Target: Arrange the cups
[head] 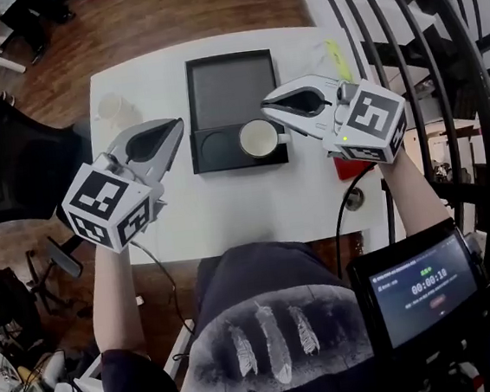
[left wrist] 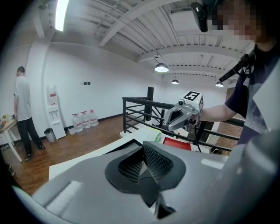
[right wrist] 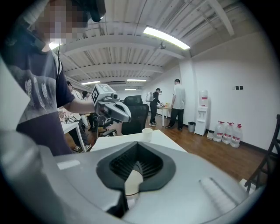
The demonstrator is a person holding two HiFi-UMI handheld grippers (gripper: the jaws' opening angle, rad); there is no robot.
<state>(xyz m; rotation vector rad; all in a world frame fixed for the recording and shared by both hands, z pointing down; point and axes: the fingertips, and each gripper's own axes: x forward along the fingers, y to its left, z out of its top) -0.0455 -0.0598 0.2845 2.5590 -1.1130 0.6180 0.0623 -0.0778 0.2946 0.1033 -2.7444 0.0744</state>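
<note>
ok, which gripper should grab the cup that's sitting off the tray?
Left, probably. The left gripper hovers on the same side of the table as the loose cup, jaws shut and empty. The right gripper is across the tray, beside the seated cup.

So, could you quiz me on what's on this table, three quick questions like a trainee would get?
1. True or false: the cup on the black tray sits in the tray's right-hand round hollow, seen from the head view.
2. The second cup stands on the table, to the ___ of the tray.
3. How many cups are in sight on the table? A: one. B: two. C: four.

Key: 1 true; 2 left; 3 B.
</note>
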